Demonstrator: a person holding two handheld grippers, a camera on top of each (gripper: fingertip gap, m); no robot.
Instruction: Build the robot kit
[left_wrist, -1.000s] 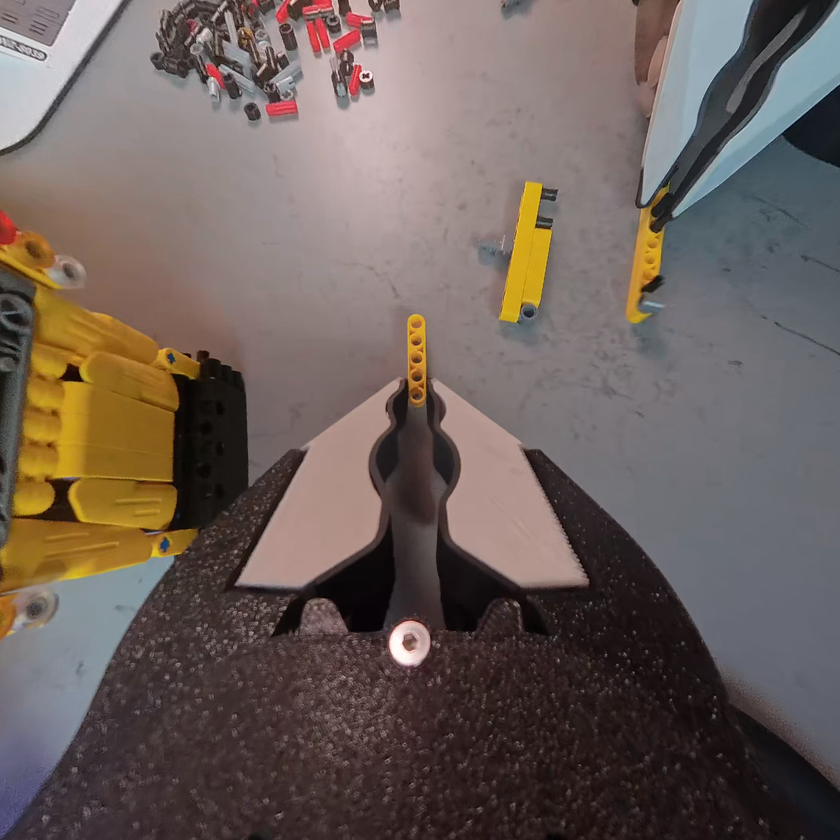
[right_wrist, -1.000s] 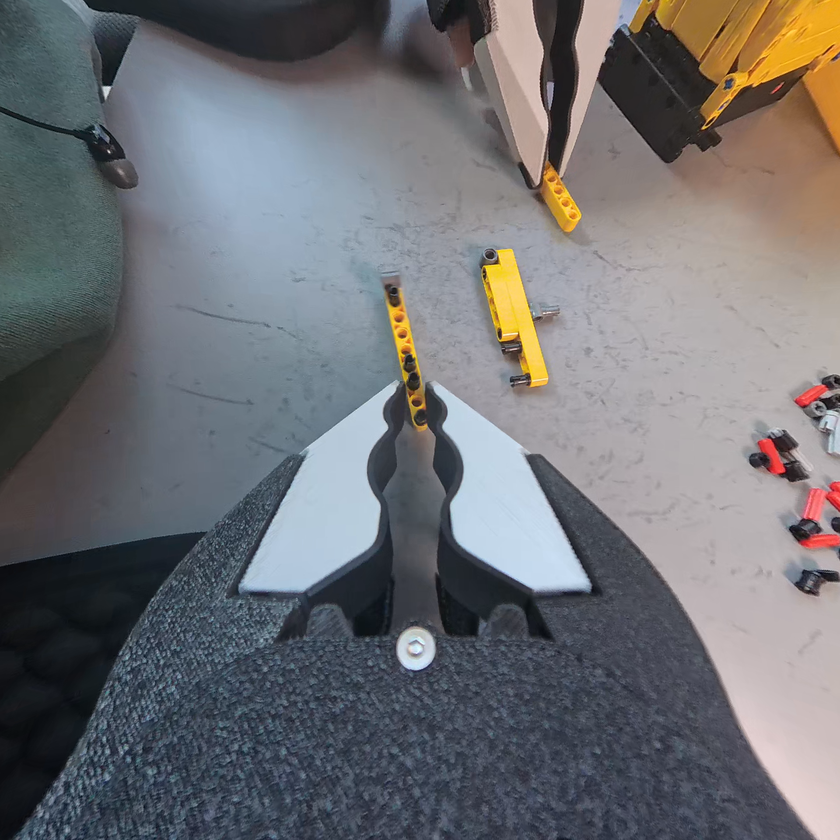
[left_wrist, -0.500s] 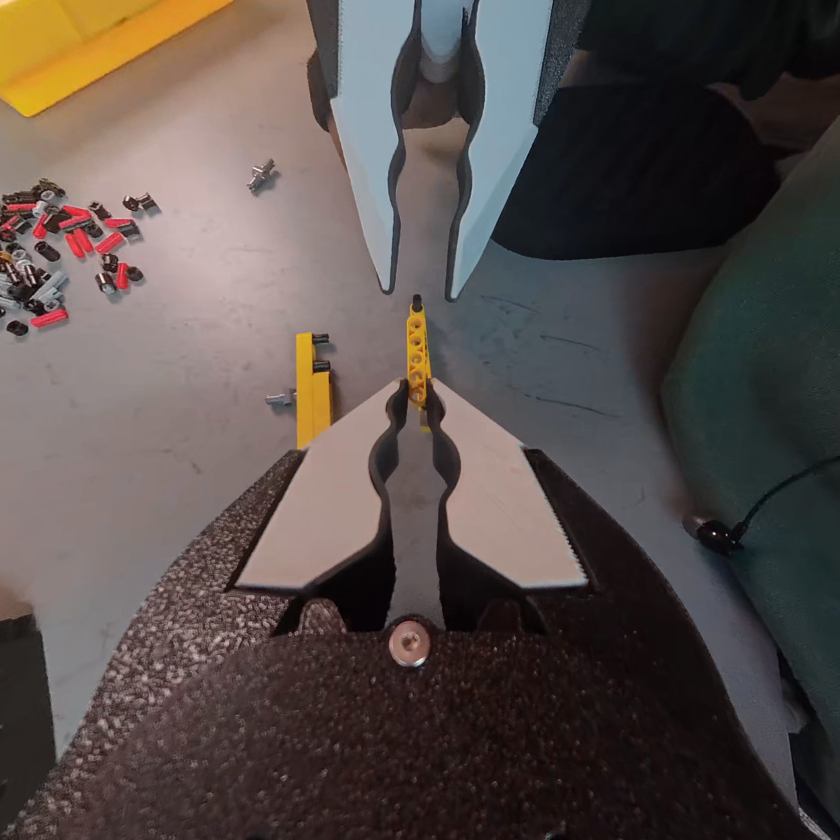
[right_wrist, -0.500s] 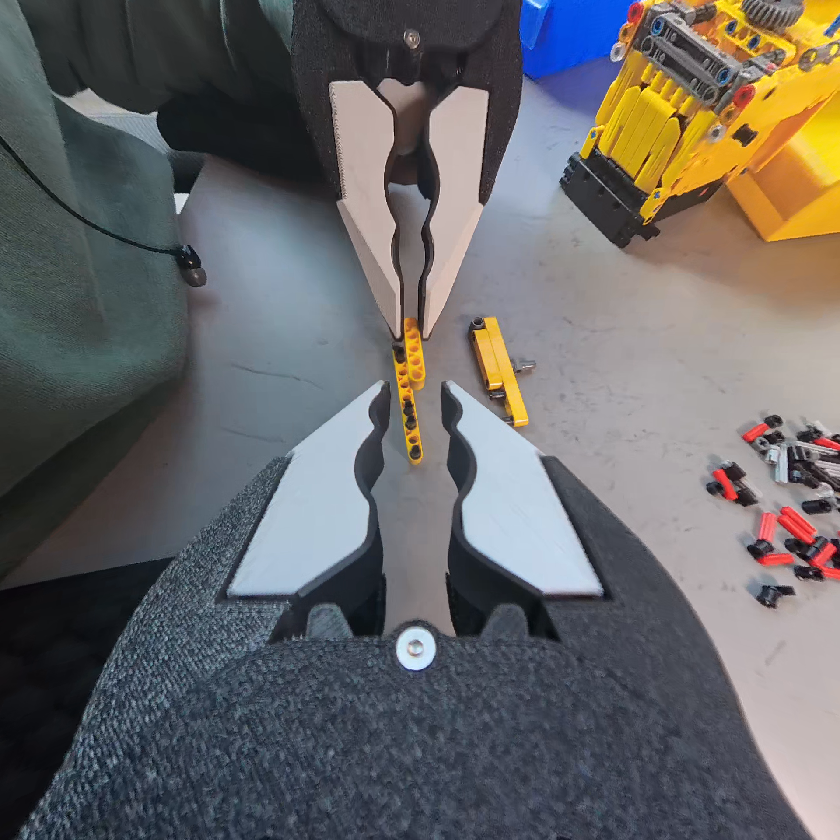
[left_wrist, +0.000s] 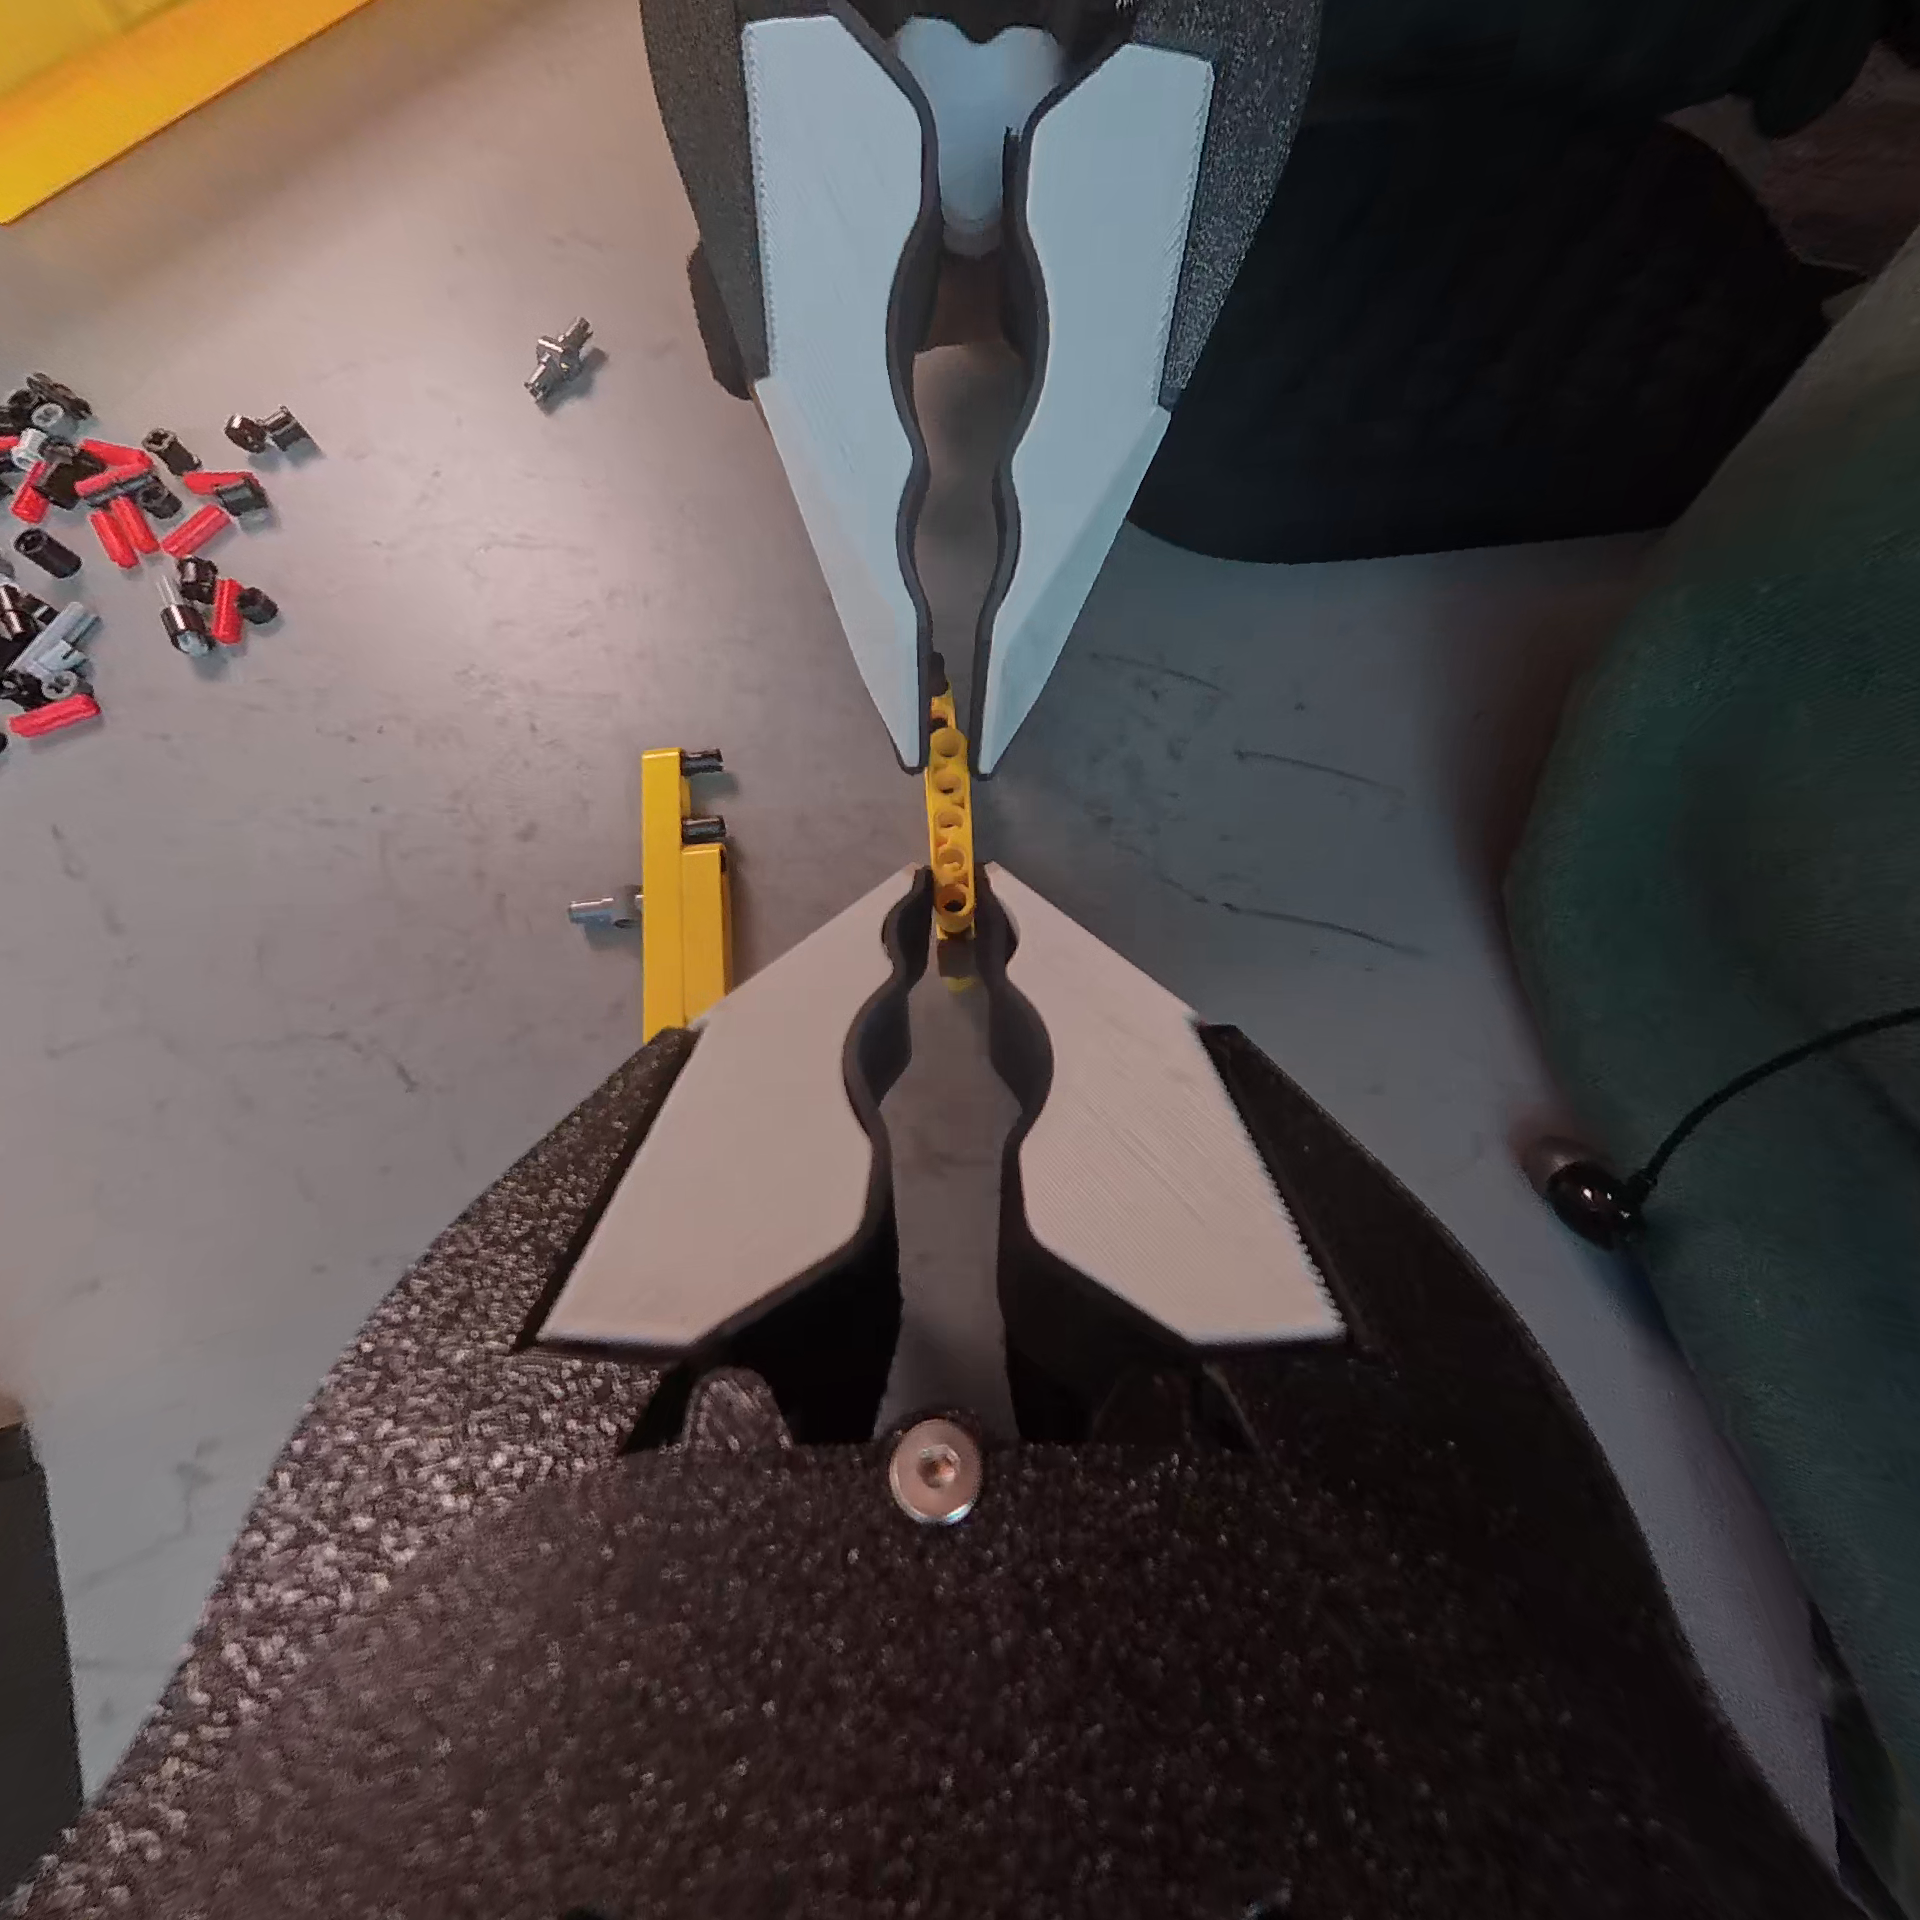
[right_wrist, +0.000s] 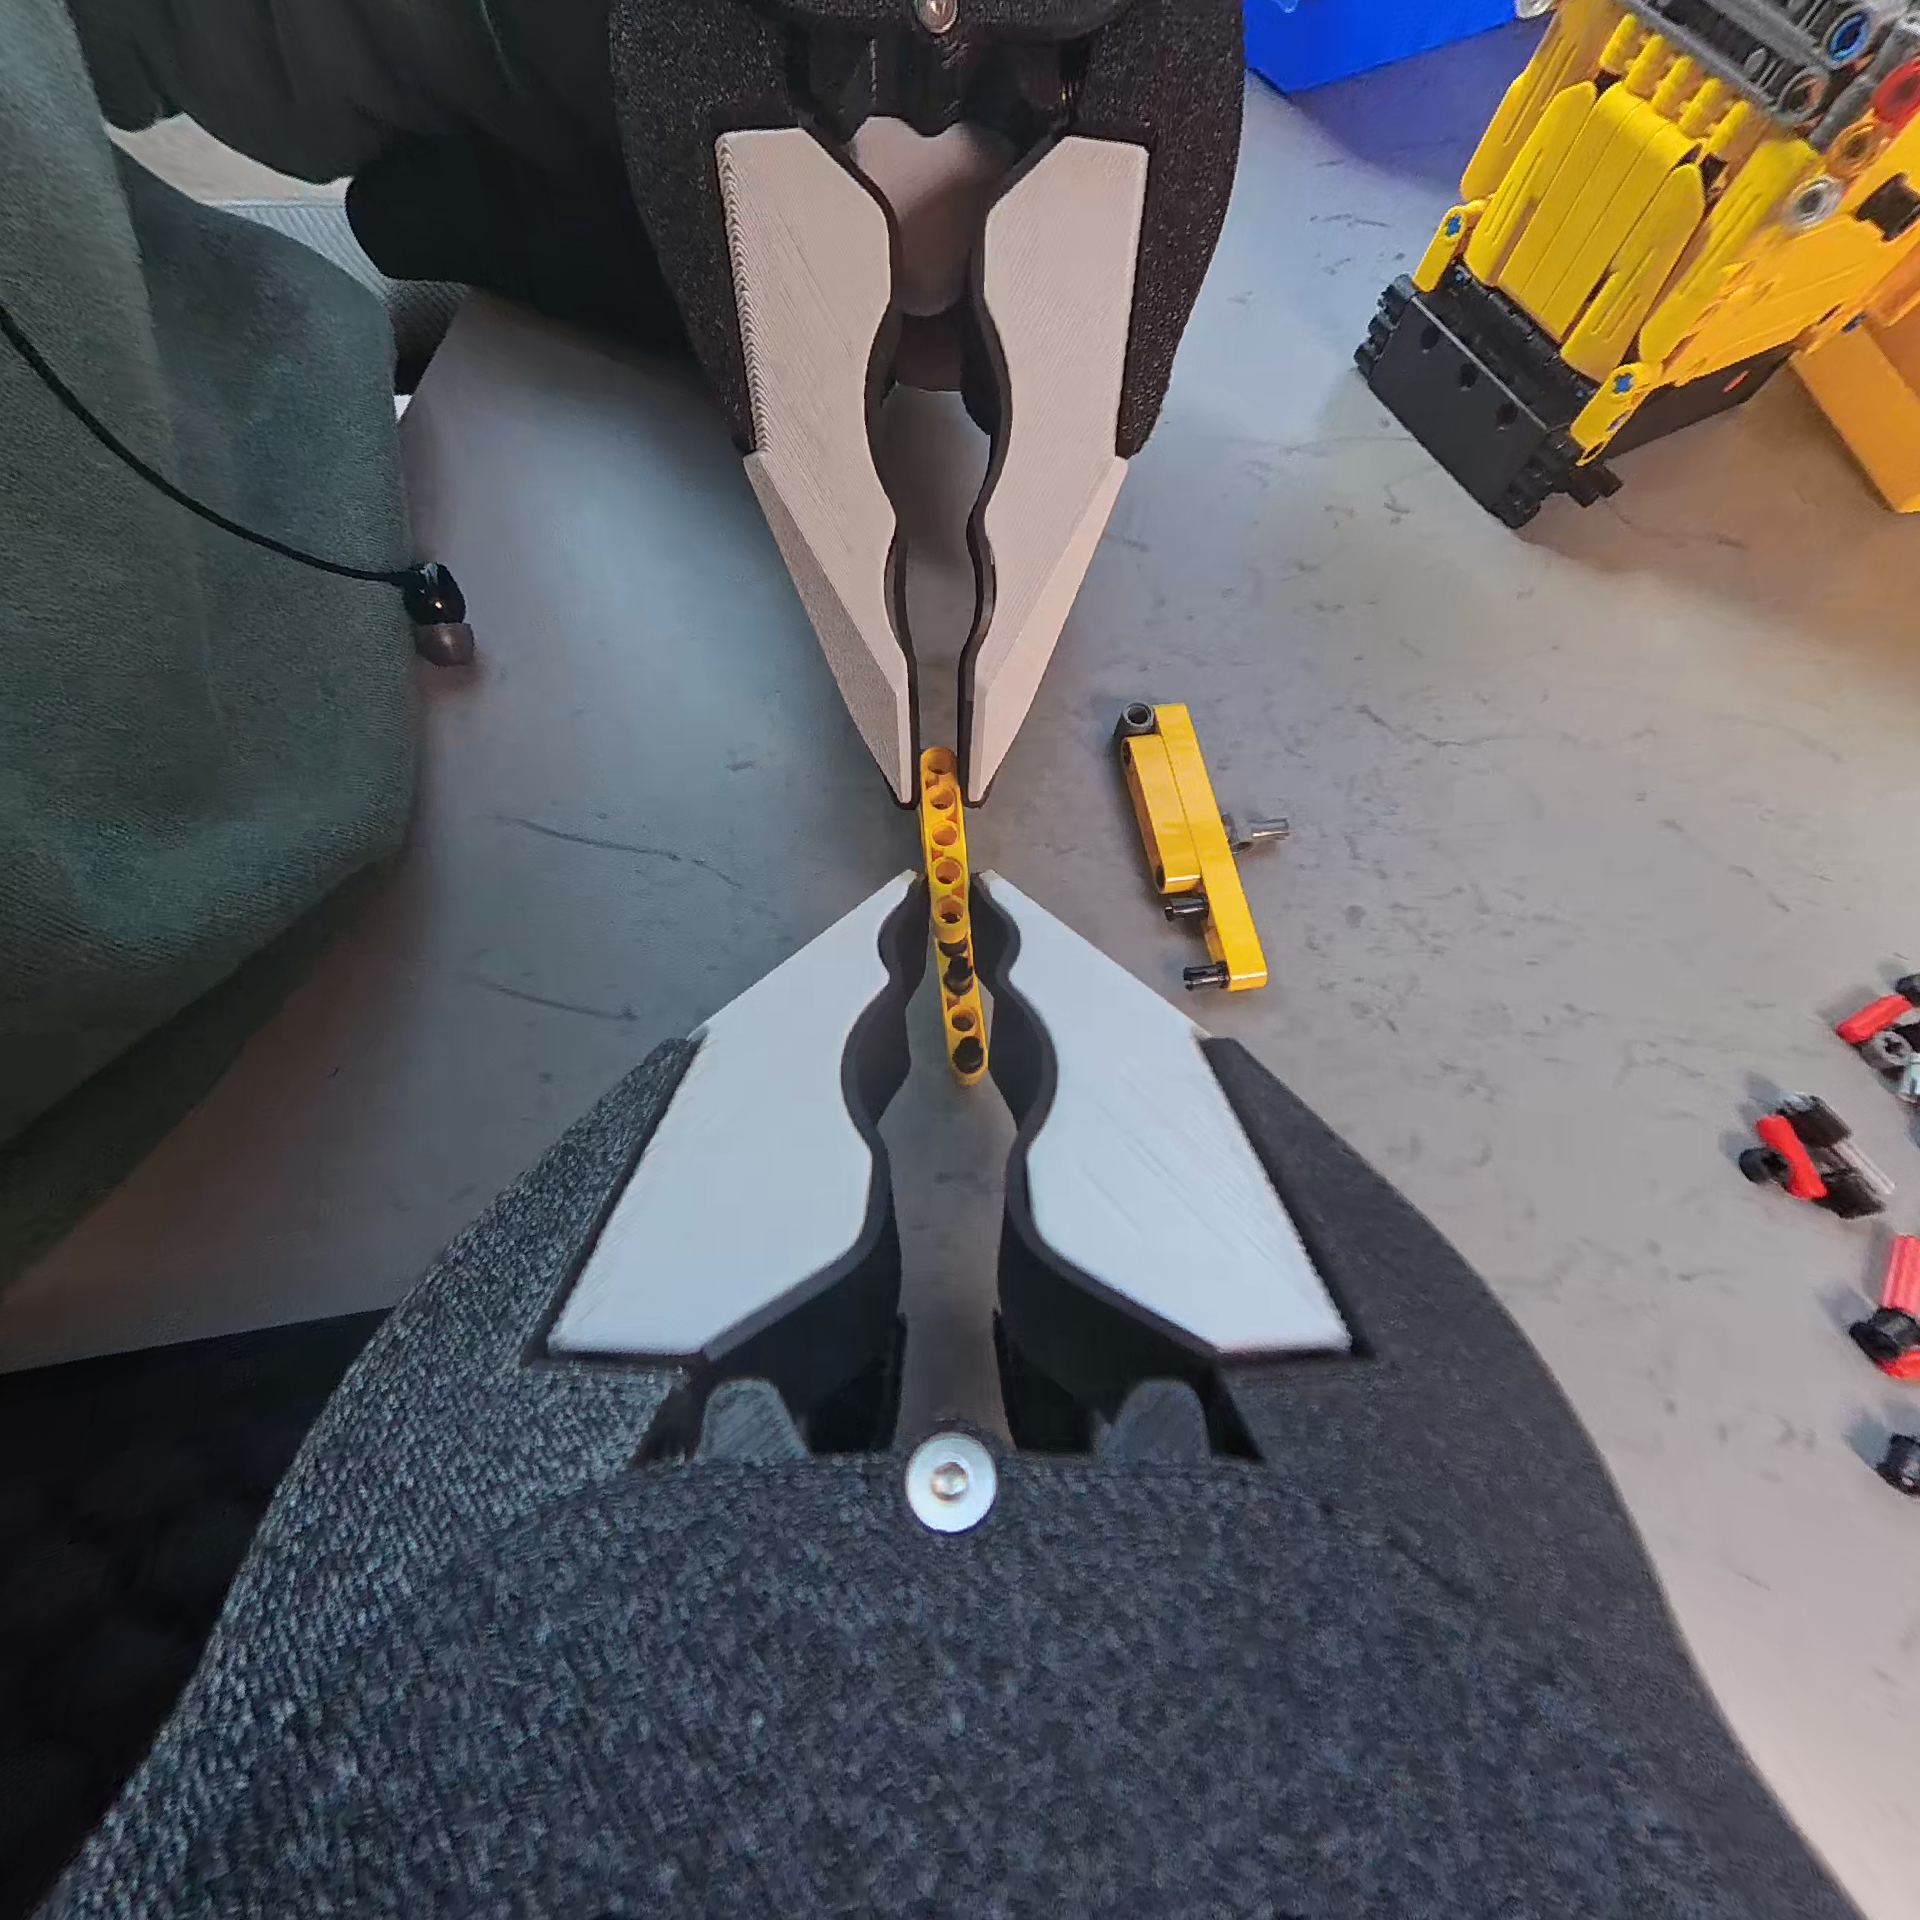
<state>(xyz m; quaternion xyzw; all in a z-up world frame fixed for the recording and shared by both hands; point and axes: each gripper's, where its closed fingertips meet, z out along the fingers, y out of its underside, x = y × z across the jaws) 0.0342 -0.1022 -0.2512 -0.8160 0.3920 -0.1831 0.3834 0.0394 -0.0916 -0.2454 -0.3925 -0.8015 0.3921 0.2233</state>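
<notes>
My left gripper (left_wrist: 951, 883) is shut on a short yellow beam with holes (left_wrist: 954, 831). My right gripper (right_wrist: 951, 888) faces it tip to tip and is shut on a longer yellow beam with black pins (right_wrist: 964, 1013). The short beam (right_wrist: 943, 831) overlaps the far end of the longer one, and the two lie pressed side by side just above the grey table (right_wrist: 1455, 935). The right gripper comes in from the top of the left wrist view (left_wrist: 948, 764). The left gripper comes in from the top of the right wrist view (right_wrist: 940, 795).
A yellow beam assembly with black and grey pins (right_wrist: 1195, 852) lies beside the grippers. A pile of red and black pins (left_wrist: 104, 540) lies farther off. A yellow and black model vehicle (right_wrist: 1662, 260) stands at the back. A person's green sleeve (left_wrist: 1766, 935) borders the table. The tips of both grippers are at nearly the same place.
The right gripper was open around the pinned beam half a second ago and has shut on it. The two grippers have drawn closer, tip to tip.
</notes>
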